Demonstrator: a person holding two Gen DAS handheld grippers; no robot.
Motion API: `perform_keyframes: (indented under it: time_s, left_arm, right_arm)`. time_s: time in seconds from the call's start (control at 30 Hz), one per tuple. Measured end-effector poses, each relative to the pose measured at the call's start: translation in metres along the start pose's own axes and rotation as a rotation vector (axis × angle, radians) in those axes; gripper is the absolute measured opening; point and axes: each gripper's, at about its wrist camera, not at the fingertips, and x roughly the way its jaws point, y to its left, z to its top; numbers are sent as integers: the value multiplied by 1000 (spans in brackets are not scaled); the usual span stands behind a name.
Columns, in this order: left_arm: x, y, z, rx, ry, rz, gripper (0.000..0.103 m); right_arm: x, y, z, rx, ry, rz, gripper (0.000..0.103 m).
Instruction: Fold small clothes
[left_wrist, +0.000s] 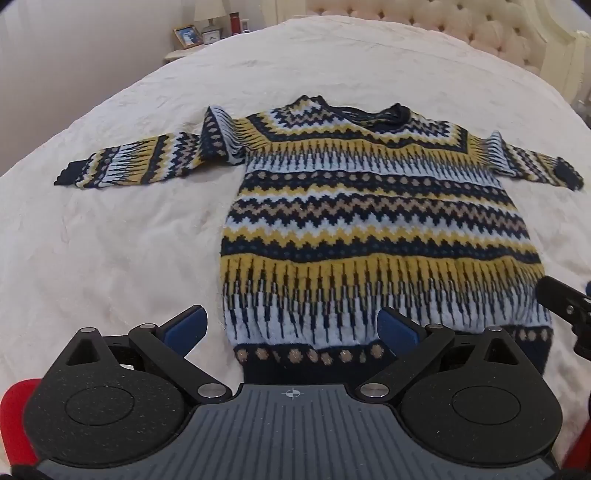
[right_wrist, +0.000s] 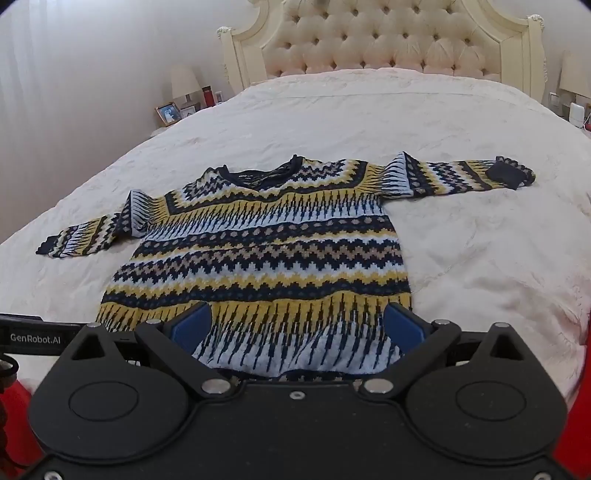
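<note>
A knitted sweater (left_wrist: 373, 206) with navy, yellow, pale blue and tan zigzag bands lies flat on the bed, neck away from me, both sleeves spread out to the sides. It also shows in the right wrist view (right_wrist: 273, 247). My left gripper (left_wrist: 291, 325) is open and empty, hovering over the sweater's hem near its left corner. My right gripper (right_wrist: 295, 325) is open and empty, over the hem's right part. The right gripper's edge (left_wrist: 565, 299) shows at the right of the left wrist view.
The cream bedspread (right_wrist: 480, 258) covers the whole bed. A tufted headboard (right_wrist: 388, 40) stands at the far end. A nightstand with a photo frame (right_wrist: 168, 112), lamp and red bottle is at the far left; another lamp (right_wrist: 574, 77) is at the far right.
</note>
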Motion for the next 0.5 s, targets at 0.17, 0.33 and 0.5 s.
perform_keyframes:
  time_s: [0.17, 0.33, 0.5]
  left_arm:
    - [-1, -3, -3, 13, 14, -21, 100]
    - [-2, -5, -6, 25, 14, -27, 100]
    - [-4, -12, -10, 43, 17, -29, 100]
  right_arm:
    - [1, 0, -2, -4, 17, 11, 100]
    - [1, 2, -3, -10, 27, 19, 100]
    - [1, 2, -4, -7, 36, 27, 100]
